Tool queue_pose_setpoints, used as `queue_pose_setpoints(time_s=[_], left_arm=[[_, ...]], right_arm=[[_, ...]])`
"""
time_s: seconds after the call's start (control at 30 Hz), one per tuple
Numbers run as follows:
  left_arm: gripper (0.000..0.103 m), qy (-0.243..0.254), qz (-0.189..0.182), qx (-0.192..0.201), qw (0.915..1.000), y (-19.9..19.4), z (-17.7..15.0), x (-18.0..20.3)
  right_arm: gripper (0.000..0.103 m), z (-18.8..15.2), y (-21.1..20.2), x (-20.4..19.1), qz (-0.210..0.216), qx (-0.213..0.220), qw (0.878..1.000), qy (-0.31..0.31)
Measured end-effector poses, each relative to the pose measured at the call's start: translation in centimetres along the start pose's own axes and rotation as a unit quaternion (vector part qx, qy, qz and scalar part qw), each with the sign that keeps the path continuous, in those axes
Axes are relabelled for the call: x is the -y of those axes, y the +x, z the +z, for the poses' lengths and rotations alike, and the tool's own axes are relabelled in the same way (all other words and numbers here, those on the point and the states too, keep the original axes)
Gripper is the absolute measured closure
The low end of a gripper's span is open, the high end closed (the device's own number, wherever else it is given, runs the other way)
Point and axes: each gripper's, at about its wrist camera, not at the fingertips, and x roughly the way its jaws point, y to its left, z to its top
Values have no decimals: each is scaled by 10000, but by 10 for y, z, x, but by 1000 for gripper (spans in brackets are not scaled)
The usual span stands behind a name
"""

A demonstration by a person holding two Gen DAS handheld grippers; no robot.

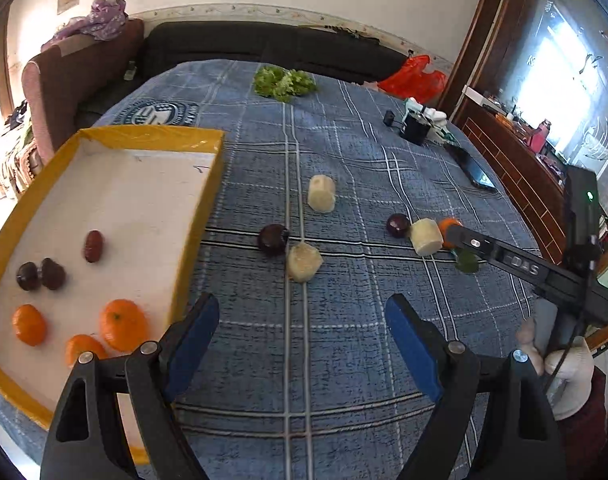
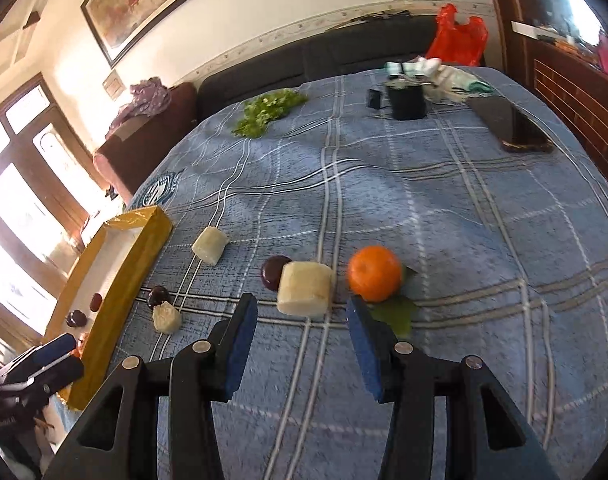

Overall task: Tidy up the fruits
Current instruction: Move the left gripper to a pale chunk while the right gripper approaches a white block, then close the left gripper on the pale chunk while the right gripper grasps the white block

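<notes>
A yellow-rimmed tray (image 1: 207,200) at the left holds three oranges (image 1: 123,324), two dark plums (image 1: 41,275) and a red date (image 1: 93,245). On the blue plaid cloth lie three pale chunks (image 1: 321,193), two dark plums (image 1: 272,239) and one orange (image 2: 375,274) on a green leaf (image 2: 396,314). My left gripper (image 1: 301,320) is open and empty above the cloth, right of the tray. My right gripper (image 2: 301,316) is open and empty just short of a pale chunk (image 2: 304,289) and the orange; it also shows in the left wrist view (image 1: 450,236).
Green leafy vegetables (image 1: 284,82) lie at the far side. A black box (image 2: 406,102), a phone (image 2: 512,124), white items and a red bag (image 2: 458,38) are at the far right. A dark sofa runs behind; a wooden cabinet stands right.
</notes>
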Motion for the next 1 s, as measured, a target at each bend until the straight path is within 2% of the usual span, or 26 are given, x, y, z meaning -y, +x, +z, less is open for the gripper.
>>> queue_pose_setpoints(time_s=[0.1,0.23,0.33,0.47,0.83,0.87,0.93,1.0], left_arm=[[25,60,6,-63,10000,15,3,5],[33,80,135,-234,9996,37,7,6],[34,88,250,-335,9991,52,10,5],[42,62,299,-448,9985,73,15,5],[42,331,704,-331,9964,94,18,16],[44,330,746,-314,9962,94,18,16],[74,363,892,-252,9950,93,18,16],[76,341,879,-267,9952,91,17,14]], right_arm=[[53,6,24,-11,-103,-109,9996,-250],[50,8,47,-18,-471,-177,9973,-544],[50,6,54,-16,-487,-232,9969,-571],[50,3,59,-14,-444,-313,9968,-581],[50,2,59,-14,-362,-288,9976,-524],[50,2,59,-14,-359,-286,9976,-523],[50,2,59,-14,-358,-278,9976,-520],[51,2,59,-14,-359,-272,9977,-511]])
